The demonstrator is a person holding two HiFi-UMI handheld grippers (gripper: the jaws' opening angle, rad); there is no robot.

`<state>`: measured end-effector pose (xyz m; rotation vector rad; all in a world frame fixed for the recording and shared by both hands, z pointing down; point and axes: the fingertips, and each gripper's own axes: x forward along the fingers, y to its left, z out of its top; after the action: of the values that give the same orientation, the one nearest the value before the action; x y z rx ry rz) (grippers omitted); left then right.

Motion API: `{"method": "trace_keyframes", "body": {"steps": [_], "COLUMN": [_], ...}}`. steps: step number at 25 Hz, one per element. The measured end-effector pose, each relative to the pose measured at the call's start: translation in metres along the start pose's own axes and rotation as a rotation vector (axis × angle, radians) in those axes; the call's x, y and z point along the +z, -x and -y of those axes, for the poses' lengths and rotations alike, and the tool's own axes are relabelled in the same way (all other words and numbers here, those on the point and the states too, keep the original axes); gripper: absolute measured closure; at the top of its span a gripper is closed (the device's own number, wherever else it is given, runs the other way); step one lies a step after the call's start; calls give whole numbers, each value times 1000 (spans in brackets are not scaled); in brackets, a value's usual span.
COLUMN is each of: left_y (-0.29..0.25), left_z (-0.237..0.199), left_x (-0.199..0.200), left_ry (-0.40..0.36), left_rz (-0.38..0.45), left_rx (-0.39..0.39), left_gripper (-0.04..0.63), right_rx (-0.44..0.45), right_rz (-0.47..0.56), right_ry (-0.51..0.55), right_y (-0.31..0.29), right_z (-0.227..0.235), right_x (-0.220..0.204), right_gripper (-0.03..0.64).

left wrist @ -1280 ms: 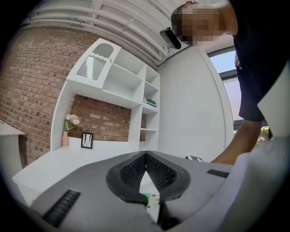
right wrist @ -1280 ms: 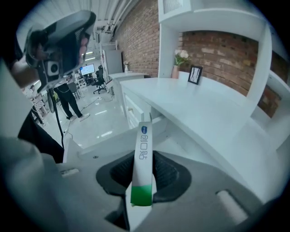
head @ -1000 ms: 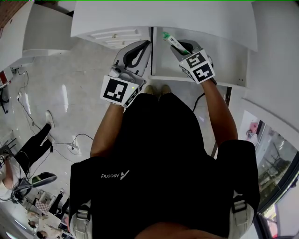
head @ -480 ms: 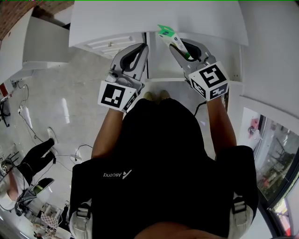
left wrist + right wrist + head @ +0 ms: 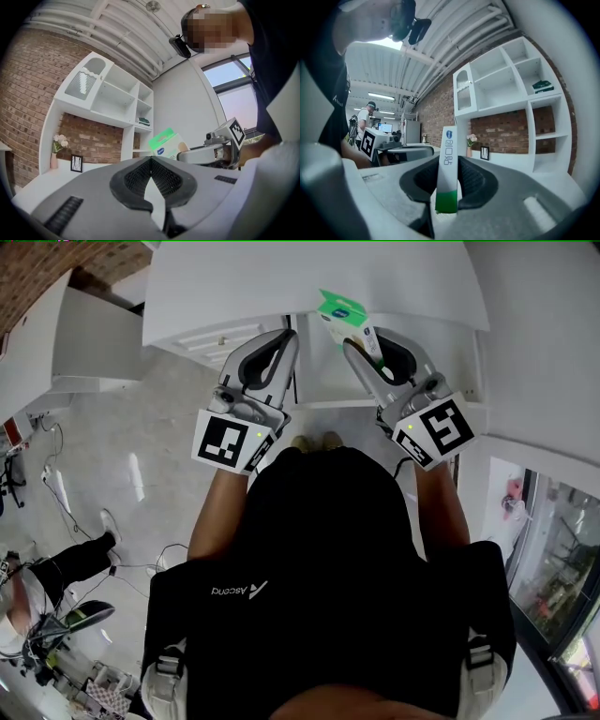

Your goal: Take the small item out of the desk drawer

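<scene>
The right tool [image 5: 364, 337] has come up and forward over the last second. The small box [image 5: 342, 310] it carries, which sat lower inside the drawer [image 5: 328, 401], now hangs above the drawer's far end, close to the front edge of the worktop [image 5: 234, 277]. The box has also turned, so the head view shows its broad green and white face rather than a thin edge. I judge the item is effectively out of the drawer, with only carrying it clear and setting it down somewhere left to do.

The right tool [image 5: 447, 183] is partly closed, and its pads press on both flat faces of the box [image 5: 449, 164]. It grips the box by the near end, where the narrow edge shows a green band. The left tool [image 5: 286, 337] hovers just left of the drawer, and its jaws [image 5: 151, 161] are together with nothing between them.

The box's long axis runs in line with the right tool's jaws. It points away from the person and leans a little left of the drawer, with the green far end leading. From the left tool's camera the box [image 5: 168, 144] stands tilted, green end uppermost.
</scene>
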<state>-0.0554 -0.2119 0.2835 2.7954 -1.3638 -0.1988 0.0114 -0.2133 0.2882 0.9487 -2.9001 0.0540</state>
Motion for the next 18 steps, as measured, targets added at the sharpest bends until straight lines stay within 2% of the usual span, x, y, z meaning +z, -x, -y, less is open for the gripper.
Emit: {"method": "trace_keyframes", "body": {"steps": [7, 18], "left_y": [1, -6], "left_z": [3, 21], "left_x": [8, 17], "left_ry": [-12, -24], "left_rz": [14, 42], "left_rx": [-27, -45], "left_gripper": [597, 597], "right_rx": [11, 15], "right_rz": [89, 107], "right_ry": [-10, -6], "right_y": [6, 24], "right_z": [-12, -10], "right_x": [20, 23], "right_gripper": [528, 529]}}
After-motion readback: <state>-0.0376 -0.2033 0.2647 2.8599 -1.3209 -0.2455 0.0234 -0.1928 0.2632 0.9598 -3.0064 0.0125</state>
